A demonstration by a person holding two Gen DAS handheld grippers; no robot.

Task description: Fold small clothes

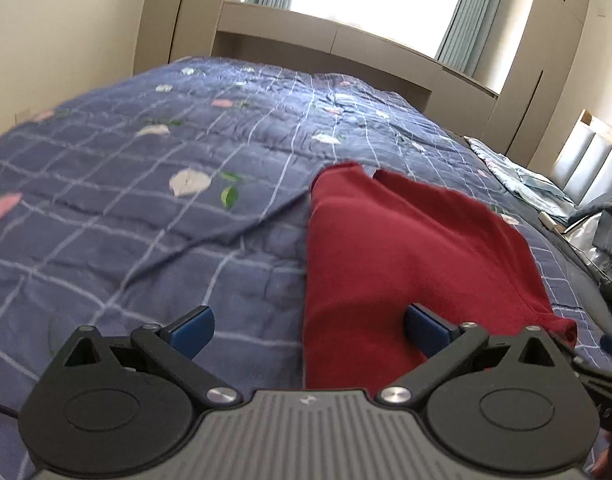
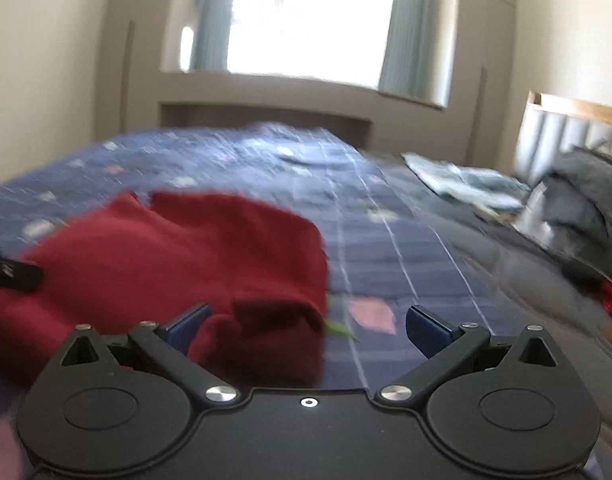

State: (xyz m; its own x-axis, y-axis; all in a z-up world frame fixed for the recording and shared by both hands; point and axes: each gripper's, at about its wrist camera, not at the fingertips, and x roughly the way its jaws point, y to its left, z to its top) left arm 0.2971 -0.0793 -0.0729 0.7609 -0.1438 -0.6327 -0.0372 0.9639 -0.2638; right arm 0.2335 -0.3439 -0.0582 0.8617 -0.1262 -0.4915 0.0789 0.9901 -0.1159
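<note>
Hovering over the bed (image 1: 126,208) with both grippers spread wide and nothing clamped: left gripper (image 1: 307,330) above the near left edge of the red garment (image 1: 405,248), right gripper (image 2: 306,330) above its near right corner. Lying flat on the blue checked quilt, well toward the near edge of the bed, roughly folded already, with a small loose flap bunched at the near right corner. Blurred in the right view, so hard to read the exact fold lines.

Risks from here: catching quilt along with cloth if either set of fingers dips too deep, dragging the whole bedcover into the fold. Pinching only the top layer at that bunched flap, letting the lower layer slide and the fold skew. Uneven pulls from the two sides twisting the garment. Straying toward the dark heap of clothes (image 2: 581,200) near the headboard (image 2: 565,128), grabbing the wrong piece.
</note>
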